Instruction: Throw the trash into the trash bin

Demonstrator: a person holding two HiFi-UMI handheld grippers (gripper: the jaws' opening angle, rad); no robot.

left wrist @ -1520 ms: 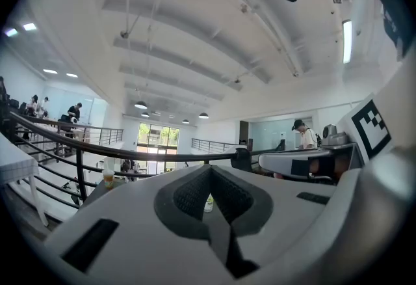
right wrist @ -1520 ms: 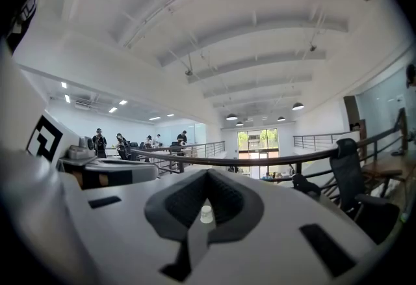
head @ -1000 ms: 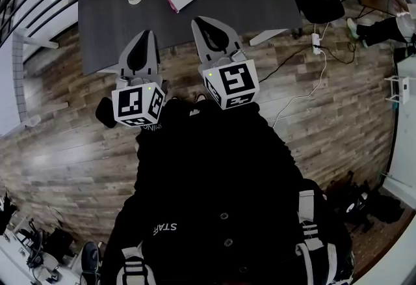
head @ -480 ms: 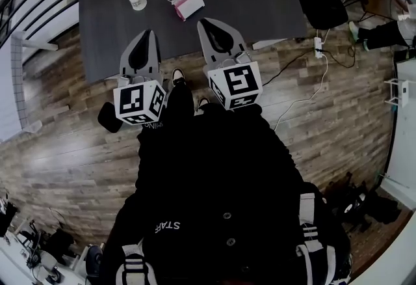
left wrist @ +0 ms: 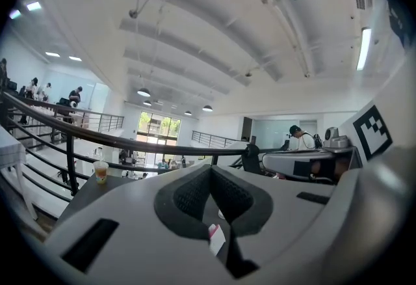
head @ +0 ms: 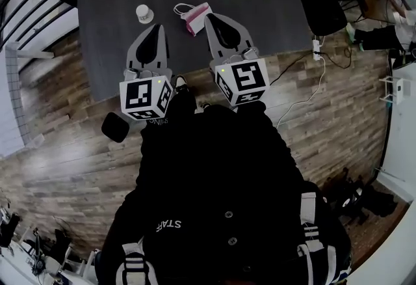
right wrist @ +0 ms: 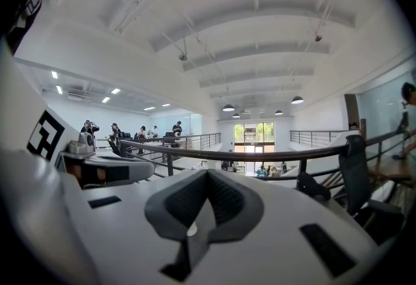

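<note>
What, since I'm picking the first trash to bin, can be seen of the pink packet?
The pink packet is small, flat and rectangular, pink with a white face, papery-looking, with a thin white loop at its left end. It lies askew on the dark table, beside the right gripper; whether they touch can't be told.

Dark table [head: 117, 49] on wood-plank floor [head: 65, 160].
</note>
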